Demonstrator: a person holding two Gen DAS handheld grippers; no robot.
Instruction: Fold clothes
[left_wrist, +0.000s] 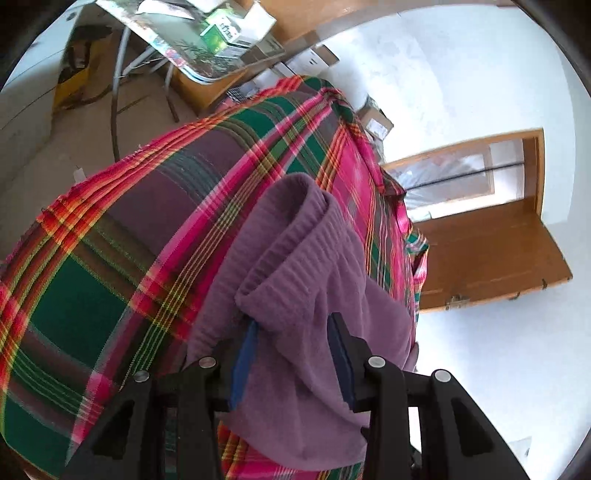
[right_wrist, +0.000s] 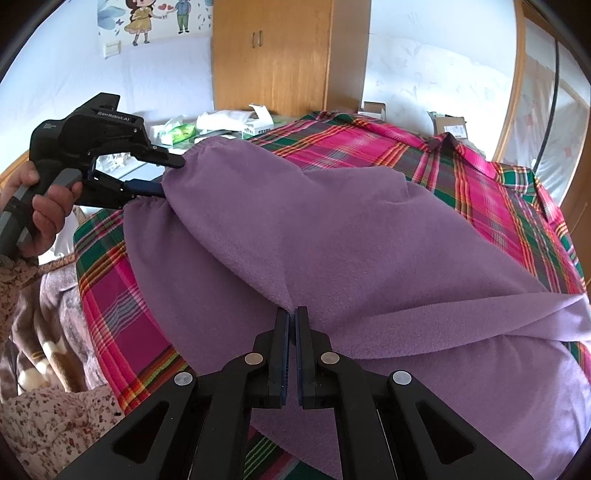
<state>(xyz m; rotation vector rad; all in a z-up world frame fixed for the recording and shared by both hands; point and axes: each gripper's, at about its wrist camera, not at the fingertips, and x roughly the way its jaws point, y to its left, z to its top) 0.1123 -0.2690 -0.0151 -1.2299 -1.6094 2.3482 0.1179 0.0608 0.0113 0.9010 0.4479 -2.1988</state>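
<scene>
Both claws are gripping the purple garment over the plaid-covered bed: left claw clamping its elastic waistband, right claw pinching an edge. A fold seems underway; next, bringing the edges together evenly.

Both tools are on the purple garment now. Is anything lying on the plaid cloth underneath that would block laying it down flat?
Nothing visible does. The left tool and right tool both grip the purple garment directly, and the plaid cloth that shows around it is bare. What lies beneath the garment itself is hidden.
</scene>
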